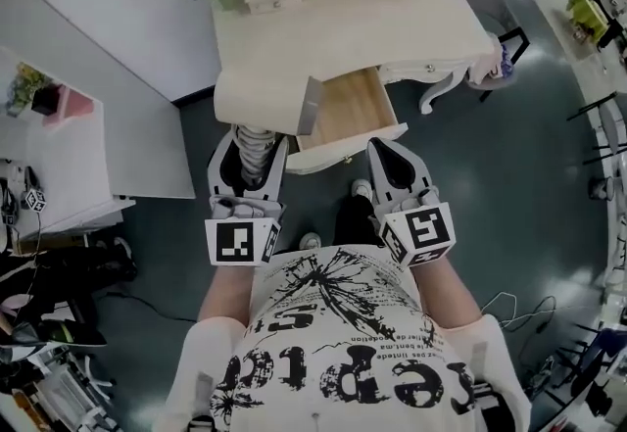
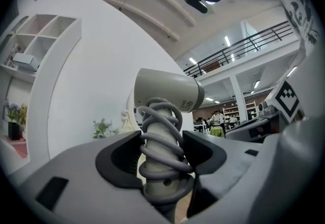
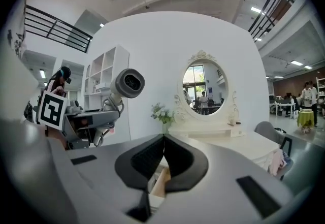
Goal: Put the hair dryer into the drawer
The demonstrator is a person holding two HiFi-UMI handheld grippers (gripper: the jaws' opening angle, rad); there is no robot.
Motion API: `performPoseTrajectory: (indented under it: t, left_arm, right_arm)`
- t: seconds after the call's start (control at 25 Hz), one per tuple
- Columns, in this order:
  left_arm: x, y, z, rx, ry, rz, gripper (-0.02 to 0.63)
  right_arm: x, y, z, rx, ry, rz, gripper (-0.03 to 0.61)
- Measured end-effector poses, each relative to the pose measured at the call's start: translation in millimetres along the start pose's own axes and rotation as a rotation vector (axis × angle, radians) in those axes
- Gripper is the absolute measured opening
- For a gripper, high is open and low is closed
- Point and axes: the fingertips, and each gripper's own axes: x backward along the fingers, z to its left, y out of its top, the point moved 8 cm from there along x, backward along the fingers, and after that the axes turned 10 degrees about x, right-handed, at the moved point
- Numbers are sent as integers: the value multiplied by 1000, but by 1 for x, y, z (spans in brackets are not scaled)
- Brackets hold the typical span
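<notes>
While its cord-wrapped handle is clamped between the jaws of the left gripper (image 2: 162, 153), the hair dryer (image 2: 166, 89) is held upright, head above the gripper. The open drawer (image 1: 345, 109) lies just ahead and to that gripper's right, its wooden bottom exposed. The right gripper (image 3: 163, 155) is held with jaws together, just short of the drawer's front edge.
</notes>
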Motion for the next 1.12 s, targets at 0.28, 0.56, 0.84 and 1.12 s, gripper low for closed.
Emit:
performPoseTrajectory:
  t: [0.28,0.56,0.84,1.12]
  left_arm:
    - [-71,-14,-20,-15,109,13,262]
    - [-136,-37,-54,5,186,24,262]
    - [-167,-73,-63,10,192,138,262]
    - [-197,-117,-43,-8,61,275,262]
  right_arm:
    - [-59,2,-86,24,131,-8,17]
    - [-96,1,-169,96,237,-17,17]
    - [-122,-15,-210,89,285,-11,17]
    - [-144,-24,-222,93,278,-35,17]
